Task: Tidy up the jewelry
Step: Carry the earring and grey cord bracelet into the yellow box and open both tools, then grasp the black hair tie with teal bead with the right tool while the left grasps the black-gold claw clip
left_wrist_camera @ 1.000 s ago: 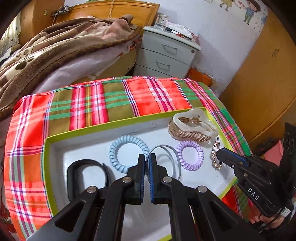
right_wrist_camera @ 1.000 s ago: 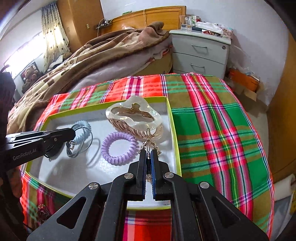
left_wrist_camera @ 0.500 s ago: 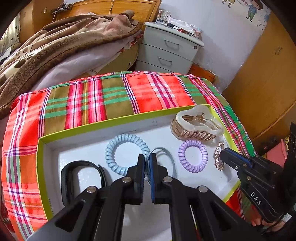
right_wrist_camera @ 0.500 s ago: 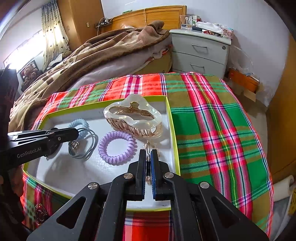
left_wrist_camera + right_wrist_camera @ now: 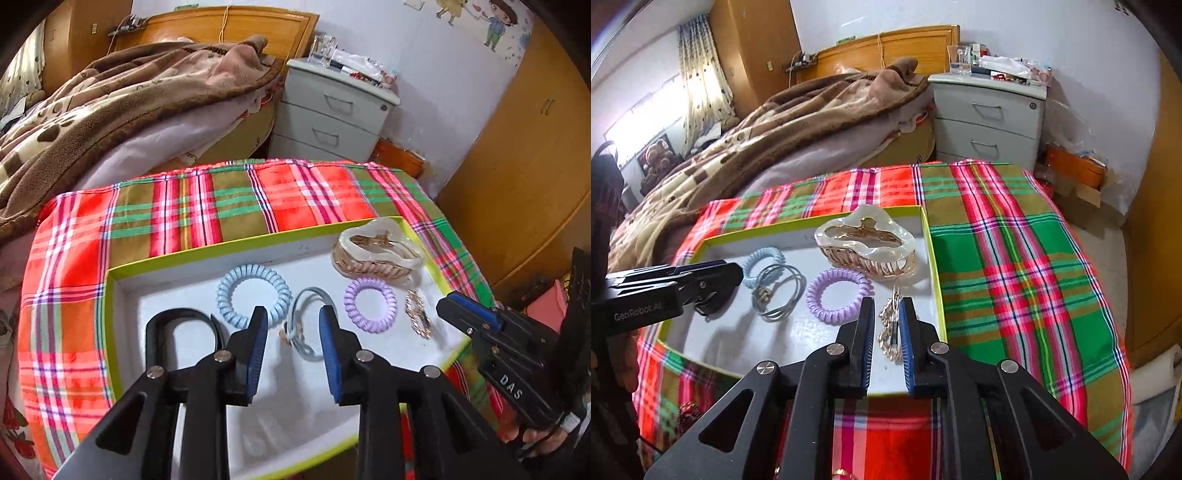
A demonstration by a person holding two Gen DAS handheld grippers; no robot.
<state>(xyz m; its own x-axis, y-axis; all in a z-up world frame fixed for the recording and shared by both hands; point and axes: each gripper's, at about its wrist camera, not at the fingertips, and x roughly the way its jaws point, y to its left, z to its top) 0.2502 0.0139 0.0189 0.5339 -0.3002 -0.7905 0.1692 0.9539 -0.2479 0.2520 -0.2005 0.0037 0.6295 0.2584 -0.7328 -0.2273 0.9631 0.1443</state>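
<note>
— Grippers first: what do you see?

— My left gripper [image 5: 293, 325] is spread wide, gripping nothing, the grey hair tie [image 5: 306, 325] lying between its fingers on the tray [image 5: 177, 254] floor. My right gripper [image 5: 887, 317] is parted narrowly around the gold chain [image 5: 891, 325], not pinching it.

— And farther in?

— Purple coil tie [image 5: 837, 295] left of the chain, blue coil tie [image 5: 253, 295] beyond the grey one, claw clip [image 5: 868, 245] at the far right corner.

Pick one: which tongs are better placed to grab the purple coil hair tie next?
Right, probably. The right tongs are open beside the purple hair tie, over the gold chain. The left tongs are open around the grey-blue hair band, with the purple one off to their side.
</note>
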